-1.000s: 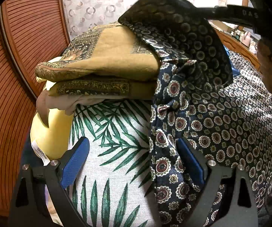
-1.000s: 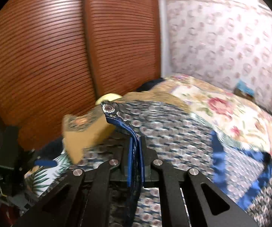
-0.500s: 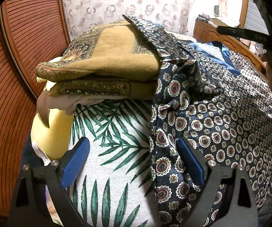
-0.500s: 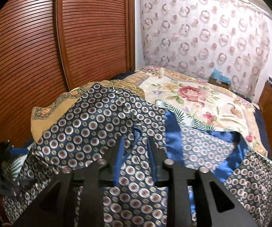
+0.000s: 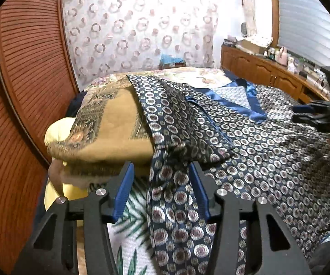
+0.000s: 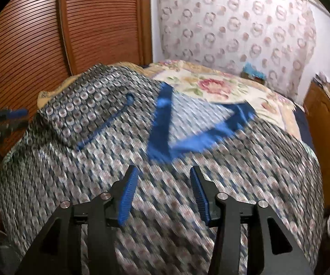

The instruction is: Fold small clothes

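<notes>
A navy shirt with a ring-and-medallion print and a blue satin collar (image 5: 240, 142) lies spread on the bed, one sleeve folded in over its body. It also fills the right wrist view (image 6: 165, 160), blurred. My left gripper (image 5: 161, 176) is open with its jaws either side of the shirt's left edge, which hangs between them. My right gripper (image 6: 163, 181) is open and empty just above the shirt's body, below the collar. It also shows at the right edge of the left wrist view (image 5: 314, 112).
A folded mustard patterned cloth (image 5: 109, 128) is stacked on a yellow pillow (image 5: 57, 133) left of the shirt, the sleeve partly draped on it. A leaf-print sheet (image 5: 132, 224) lies underneath. Wooden slatted doors (image 6: 50, 34) stand left, a wooden dresser (image 5: 268, 73) right.
My right gripper let go of the sleeve, which now lies folded over the shirt, and opened and drew back. My left gripper narrowed somewhat and moved in around the shirt's left edge.
</notes>
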{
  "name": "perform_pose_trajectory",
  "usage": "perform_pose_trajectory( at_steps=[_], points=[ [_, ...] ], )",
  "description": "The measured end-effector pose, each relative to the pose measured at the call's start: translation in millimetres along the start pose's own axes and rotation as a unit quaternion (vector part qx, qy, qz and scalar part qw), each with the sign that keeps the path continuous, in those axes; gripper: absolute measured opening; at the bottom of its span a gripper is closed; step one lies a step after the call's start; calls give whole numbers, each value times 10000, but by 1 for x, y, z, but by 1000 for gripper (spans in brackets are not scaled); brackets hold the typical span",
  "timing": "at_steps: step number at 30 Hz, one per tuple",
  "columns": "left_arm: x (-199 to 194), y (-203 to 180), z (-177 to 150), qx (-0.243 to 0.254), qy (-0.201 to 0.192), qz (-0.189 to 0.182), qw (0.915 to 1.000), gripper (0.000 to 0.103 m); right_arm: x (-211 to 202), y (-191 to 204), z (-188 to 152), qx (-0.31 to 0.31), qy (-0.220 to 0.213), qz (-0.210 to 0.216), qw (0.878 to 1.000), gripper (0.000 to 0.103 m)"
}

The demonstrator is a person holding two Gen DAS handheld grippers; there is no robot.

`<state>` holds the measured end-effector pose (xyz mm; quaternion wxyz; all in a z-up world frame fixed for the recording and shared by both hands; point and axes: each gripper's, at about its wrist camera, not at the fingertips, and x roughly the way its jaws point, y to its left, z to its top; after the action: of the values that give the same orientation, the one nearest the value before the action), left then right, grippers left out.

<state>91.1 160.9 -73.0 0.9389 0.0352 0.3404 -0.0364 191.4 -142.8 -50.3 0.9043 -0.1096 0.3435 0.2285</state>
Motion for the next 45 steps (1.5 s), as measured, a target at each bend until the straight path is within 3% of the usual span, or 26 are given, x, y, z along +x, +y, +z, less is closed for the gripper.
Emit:
perform_pose_trajectory(
  at_steps=[3,7,8,11,14,19,25,27,29,36,45],
  points=[
    [15,3,3,-29,164,96,9998,30,-15,-10,-15,37,120,-179,9998,57],
    [21,6,2,-82,185,6,9998,17,-27,-16,-34,29,339,-360,9988,57],
    [19,5,1,-63,144,12,9999,6,-28,-16,-39,7,404,-416,9983,57],
    [6,1,0,-97,-124,89,9998,4,-33,-18,-50,8,521,-491,9974,57],
    [-8,7,0,-252,-320,254,9988,4,-33,-22,-58,157,546,-507,9971,57],
    [-12,14,-2,-412,-193,357,9983,4,-32,-30,-67,439,537,-560,9960,57],
    [-24,-2,6,-367,-266,76,9989,5,-30,-35,-68,506,539,-530,9959,57],
    [-25,-15,11,-265,-288,-78,9992,17,-31,-32,-69,513,538,-530,9958,57],
    [-22,-32,18,-120,-272,-336,9990,20,-28,-33,-66,541,542,-530,9957,57],
    [8,-98,32,348,-43,-920,9951,23,-35,-36,-66,573,426,-617,9955,57],
    [71,-172,32,920,683,-1347,9842,23,-71,-46,-72,661,91,-755,9949,57]
  ],
)
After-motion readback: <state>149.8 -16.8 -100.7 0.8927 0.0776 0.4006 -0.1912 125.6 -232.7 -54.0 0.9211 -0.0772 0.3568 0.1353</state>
